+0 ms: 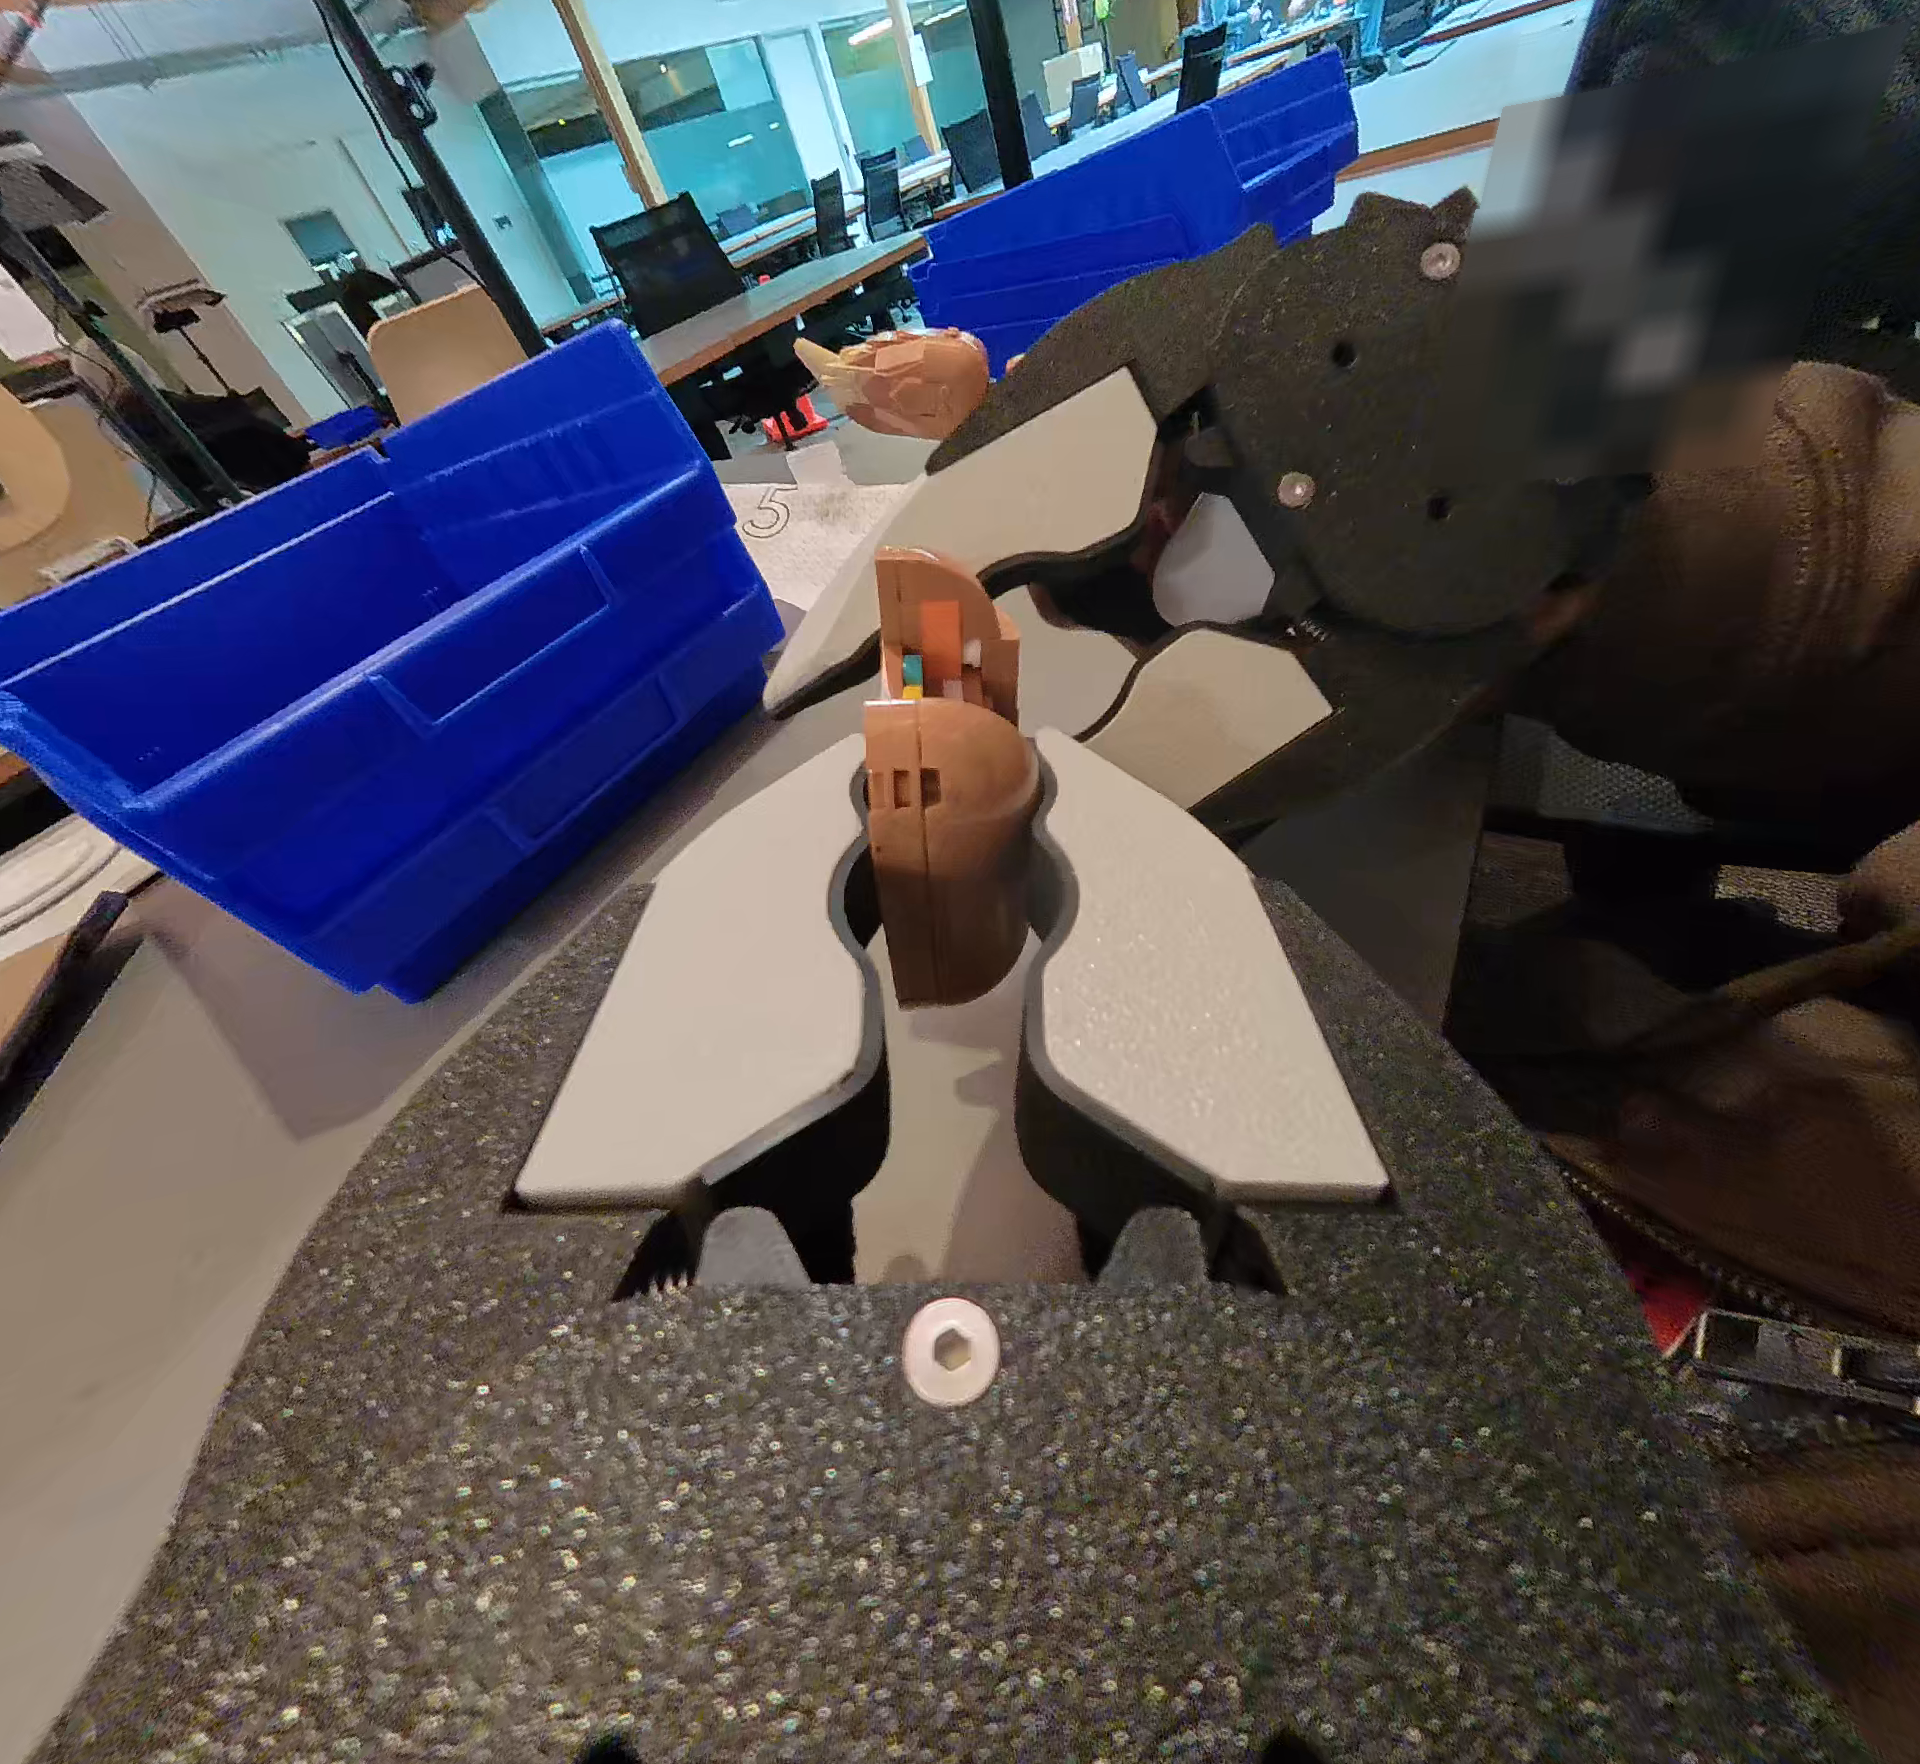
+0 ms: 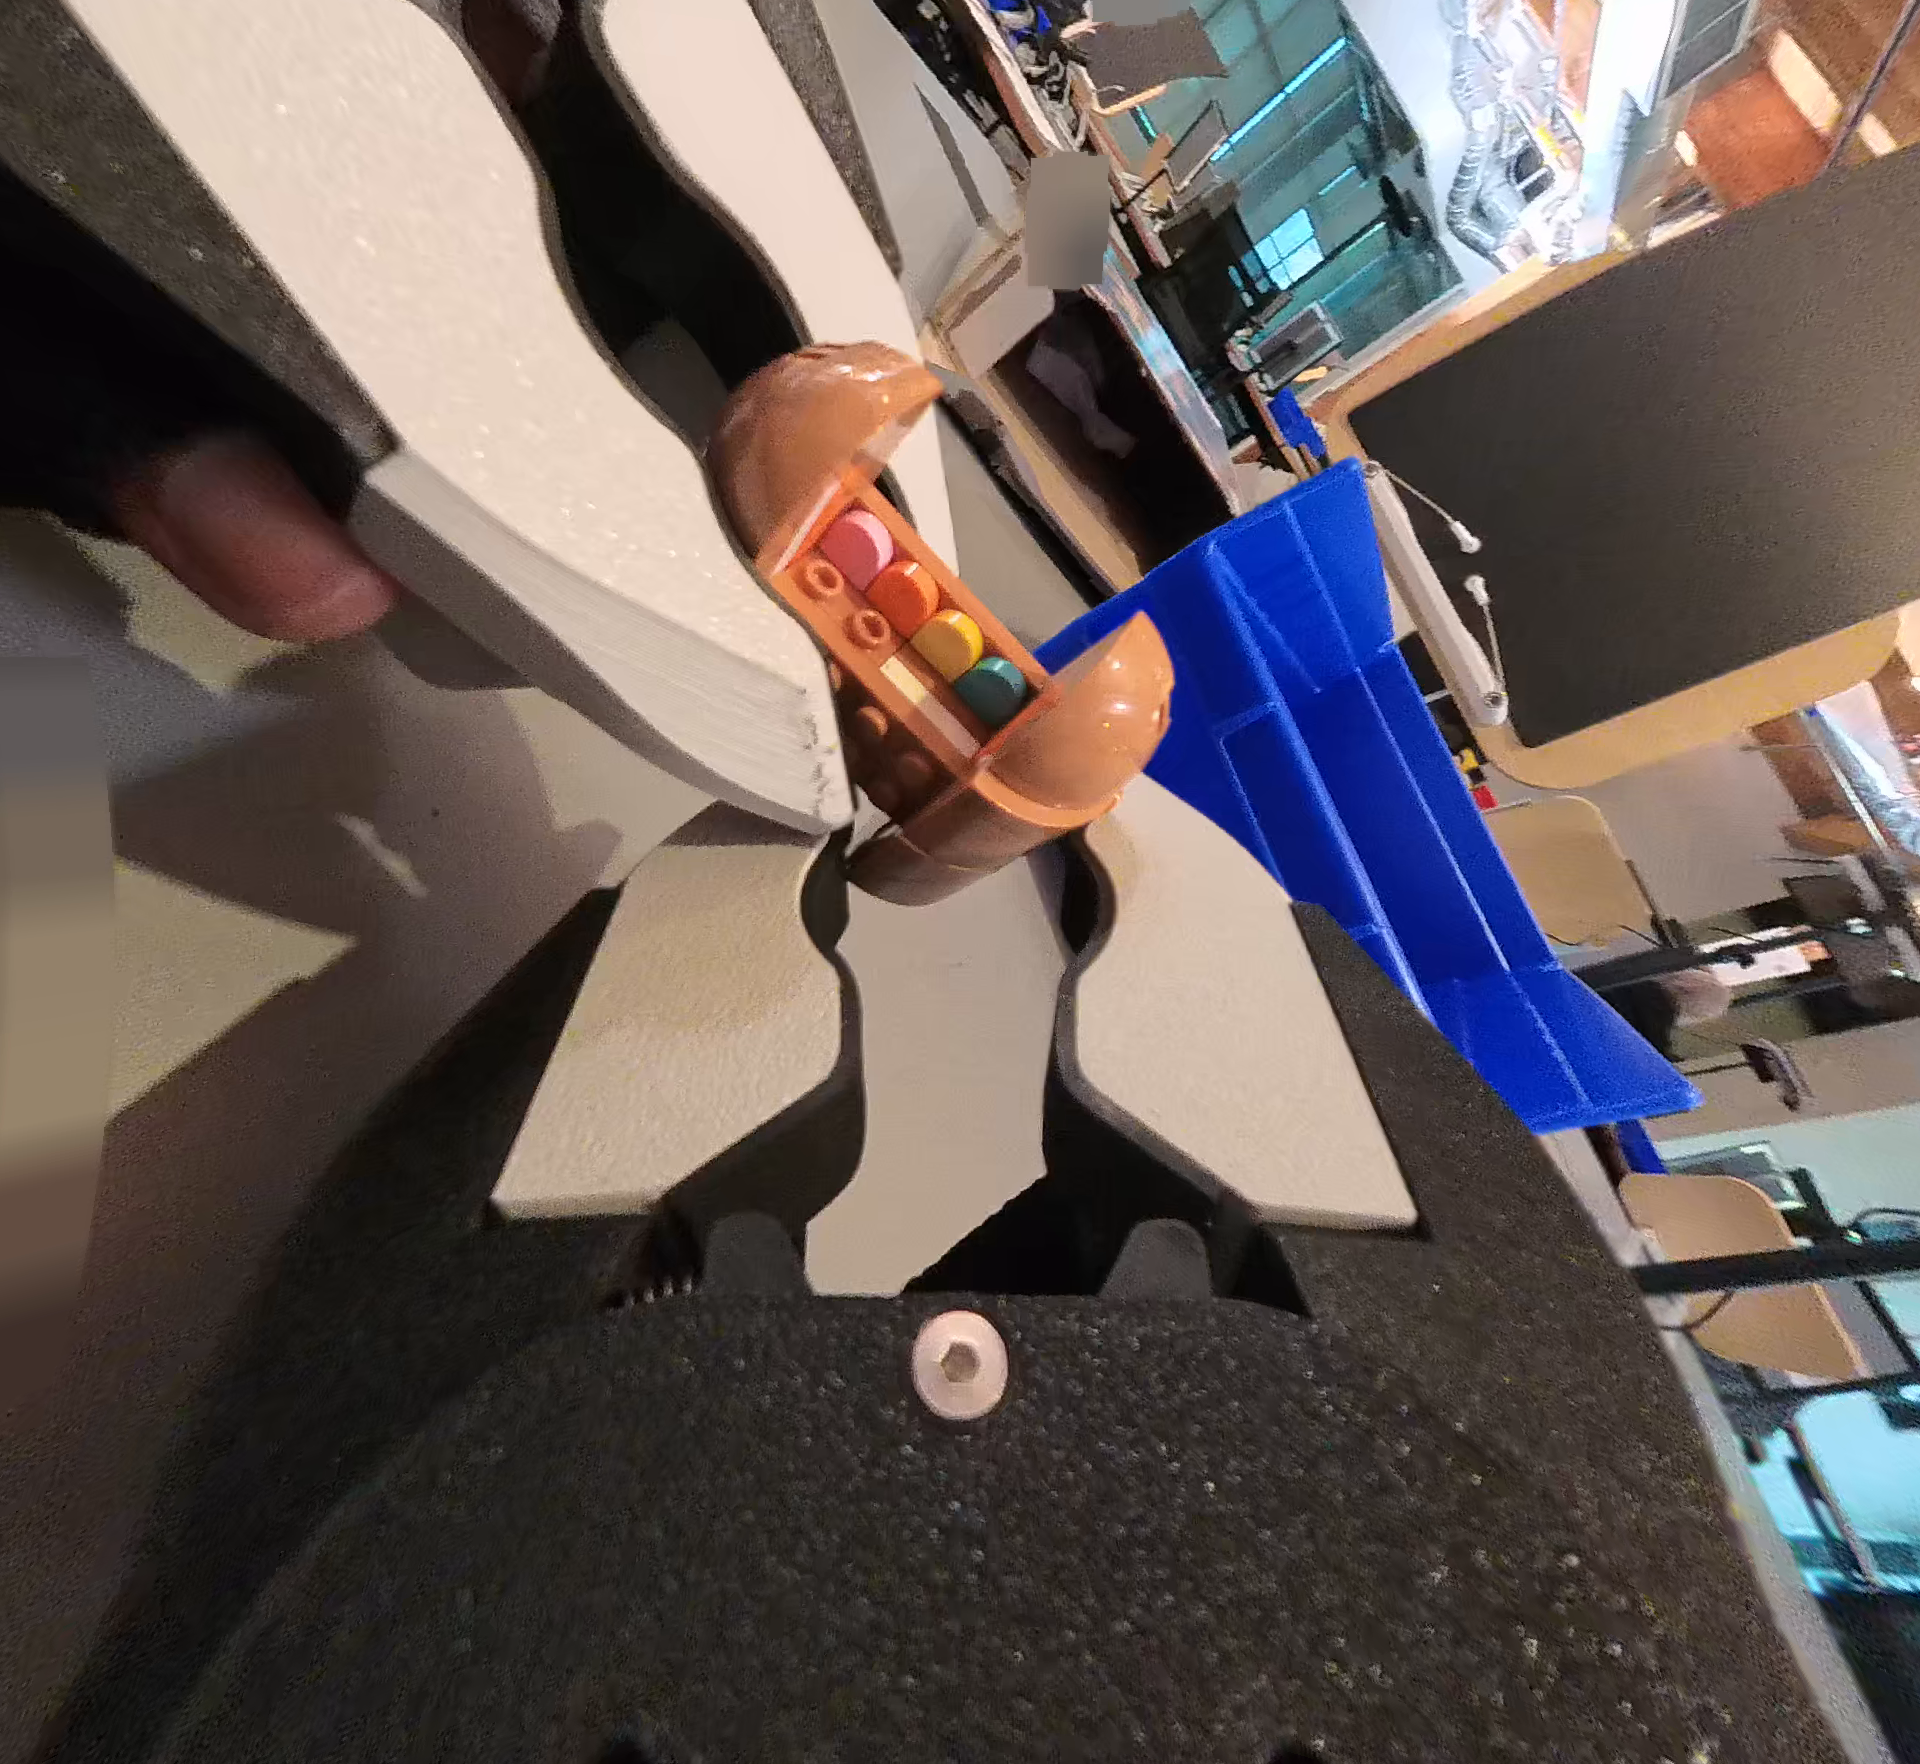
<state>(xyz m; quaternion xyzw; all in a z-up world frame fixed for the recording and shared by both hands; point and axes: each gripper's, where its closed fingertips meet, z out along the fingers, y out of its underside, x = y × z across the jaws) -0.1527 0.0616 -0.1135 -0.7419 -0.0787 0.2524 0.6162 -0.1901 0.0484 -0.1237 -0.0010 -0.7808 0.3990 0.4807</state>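
Observation:
My left gripper (image 1: 951, 758) is shut on the lower, rounded part of a brown brick-built model (image 1: 951, 873). My right gripper (image 1: 935, 665) reaches in from the upper right and closes on the model's upper part (image 1: 935, 613). In the right wrist view my right gripper (image 2: 951, 857) pinches the model's (image 2: 1091, 727) lower end at its fingertips. The left gripper (image 2: 883, 675) clamps it from the upper left. The model lies open there, showing a row of pink, orange, yellow and teal round studs (image 2: 914, 602).
A stack of blue bins (image 1: 416, 675) stands to the left, more blue bins (image 1: 1143, 228) behind; a blue bin (image 2: 1351, 779) shows beyond the model. Another brown brick piece (image 1: 904, 384) lies on the table behind. A person's brown jacket (image 1: 1766, 675) fills the right side. A person's finger (image 2: 249, 551) rests on the left gripper. The tips of both grippers are at nearly the same place.

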